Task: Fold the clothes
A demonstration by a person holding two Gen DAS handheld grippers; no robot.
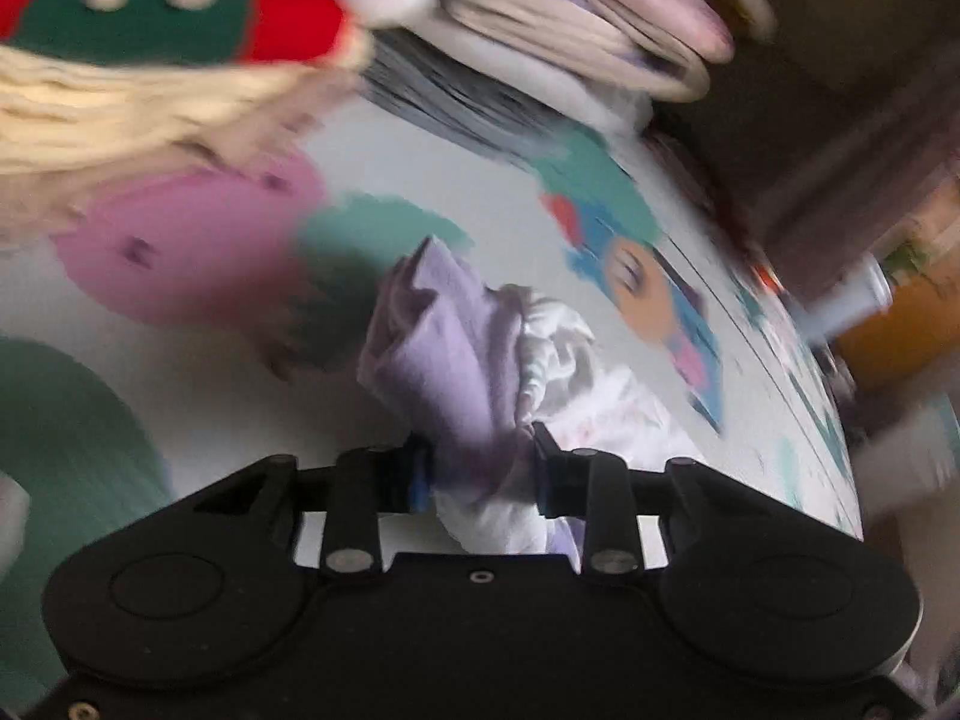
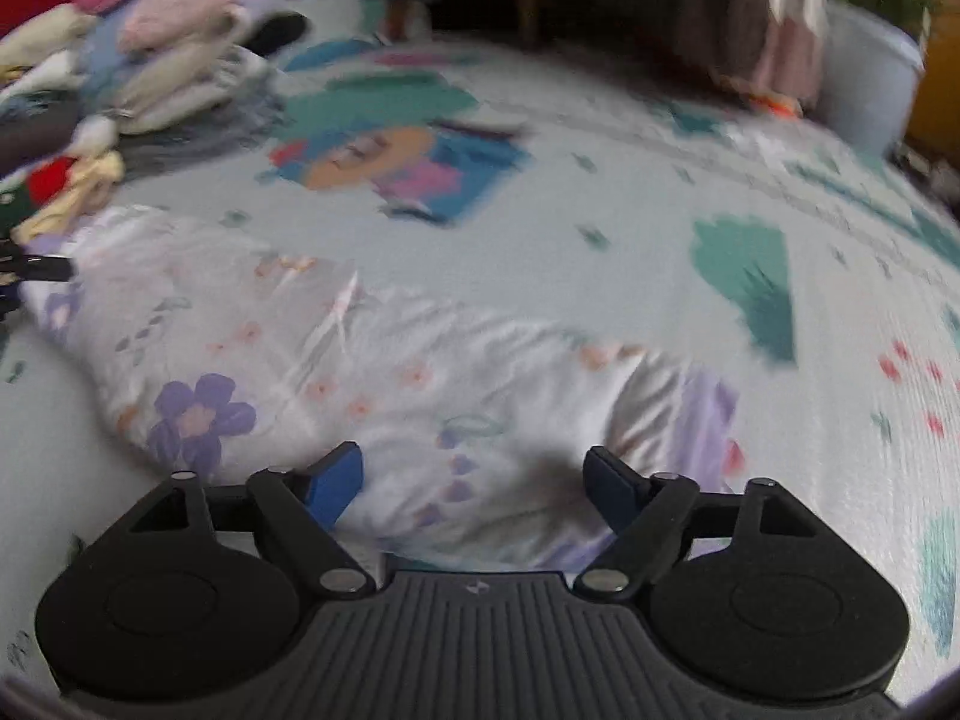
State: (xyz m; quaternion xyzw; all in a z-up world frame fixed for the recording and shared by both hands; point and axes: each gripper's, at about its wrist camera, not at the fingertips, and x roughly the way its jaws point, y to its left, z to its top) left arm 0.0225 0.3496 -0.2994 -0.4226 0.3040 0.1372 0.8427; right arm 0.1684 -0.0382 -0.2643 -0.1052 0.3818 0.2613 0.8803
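A white garment with a floral print and lilac trim (image 2: 336, 372) lies spread across the patterned mat. My left gripper (image 1: 480, 468) is shut on a bunched lilac-and-white end of that garment (image 1: 456, 336), which rises in a wad between the fingers. My right gripper (image 2: 474, 480) stands open just above the near edge of the garment, its blue-padded fingers wide apart with cloth beneath them but nothing between them. The left gripper's tip shows at the far left edge of the right wrist view, holding the cloth's corner.
A pale play mat (image 2: 600, 228) with teal, pink and blue cartoon shapes covers the floor. A pile of clothes (image 2: 150, 42) sits at the back left, seen too as clothes (image 1: 540, 18) in the left wrist view. A cream knit with red and green patches (image 1: 150, 30) lies near. A white bucket (image 2: 864, 78) stands at the back right.
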